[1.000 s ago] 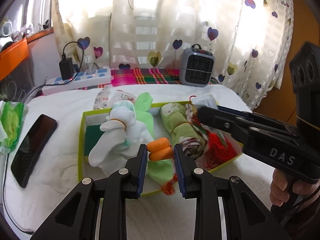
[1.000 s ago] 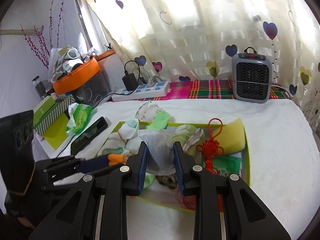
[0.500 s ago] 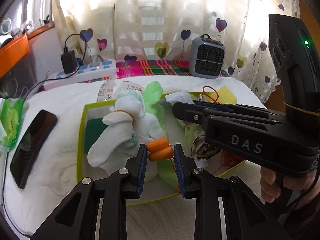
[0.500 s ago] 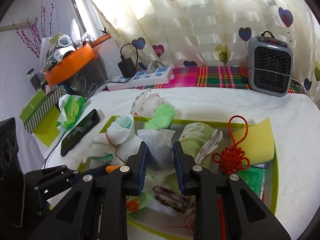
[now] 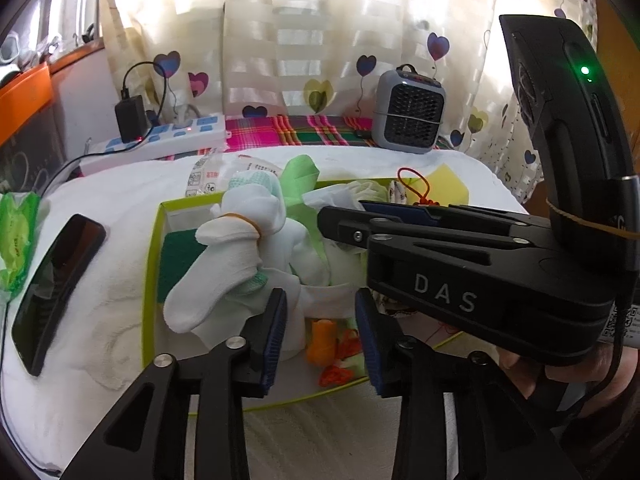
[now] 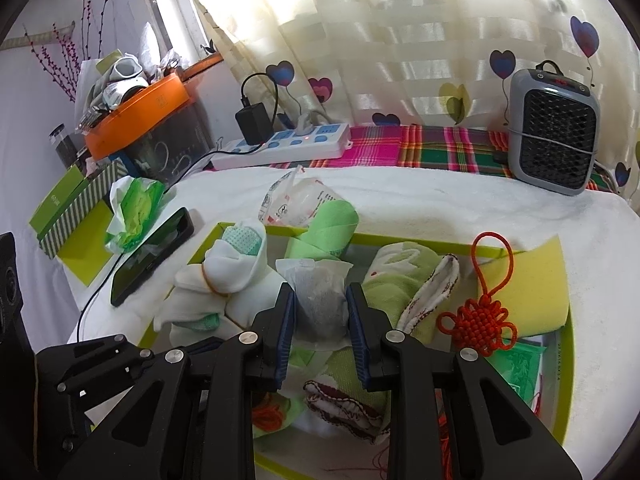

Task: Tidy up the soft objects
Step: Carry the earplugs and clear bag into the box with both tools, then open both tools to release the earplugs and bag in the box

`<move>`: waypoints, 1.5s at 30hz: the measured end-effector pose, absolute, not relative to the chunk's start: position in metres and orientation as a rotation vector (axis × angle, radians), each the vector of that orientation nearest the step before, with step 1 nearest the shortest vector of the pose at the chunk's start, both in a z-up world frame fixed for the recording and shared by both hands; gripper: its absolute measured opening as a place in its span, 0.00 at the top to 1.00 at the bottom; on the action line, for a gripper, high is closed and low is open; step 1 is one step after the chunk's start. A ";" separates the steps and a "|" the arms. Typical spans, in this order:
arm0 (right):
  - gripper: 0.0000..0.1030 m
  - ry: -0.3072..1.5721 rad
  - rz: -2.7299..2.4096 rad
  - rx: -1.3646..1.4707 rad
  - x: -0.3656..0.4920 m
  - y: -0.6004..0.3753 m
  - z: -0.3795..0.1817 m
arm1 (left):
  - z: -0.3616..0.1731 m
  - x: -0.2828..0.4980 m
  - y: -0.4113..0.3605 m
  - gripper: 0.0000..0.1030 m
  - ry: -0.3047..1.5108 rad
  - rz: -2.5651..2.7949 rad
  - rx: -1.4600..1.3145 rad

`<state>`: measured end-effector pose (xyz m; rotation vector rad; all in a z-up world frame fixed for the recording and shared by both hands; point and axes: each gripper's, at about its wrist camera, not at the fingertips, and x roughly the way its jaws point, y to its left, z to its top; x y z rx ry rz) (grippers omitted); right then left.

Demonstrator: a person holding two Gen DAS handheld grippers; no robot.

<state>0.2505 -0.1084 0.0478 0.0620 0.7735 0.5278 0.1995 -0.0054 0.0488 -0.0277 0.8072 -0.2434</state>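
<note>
With your left gripper [image 5: 320, 334] opening over the orange piece [image 5: 320, 342] lying in the tray [image 5: 150, 280], your right gripper [image 6: 318, 334] pinches the sachet [image 6: 320, 304] above it; crowding risks collision.

Bright daylight thru curtain [image 5: 320, 40], glare up top, fisheye warp w/ dark corners, sharp focus

Daylight glows through a cream striped curtain [image 6: 400, 40] dotted with coloured hearts, across the back of the room. Below it, a plaid cloth [image 6: 432, 146] lines the ledge, holding a small grey heater [image 6: 554, 136] and a white power strip [image 6: 288, 146]. The wall [image 6: 28, 92] at left is white.
</note>
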 end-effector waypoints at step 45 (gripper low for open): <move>0.53 0.683 0.412 0.077 0.182 -0.137 0.070 | 0.069 0.154 0.002 0.54 0.775 -0.147 -0.024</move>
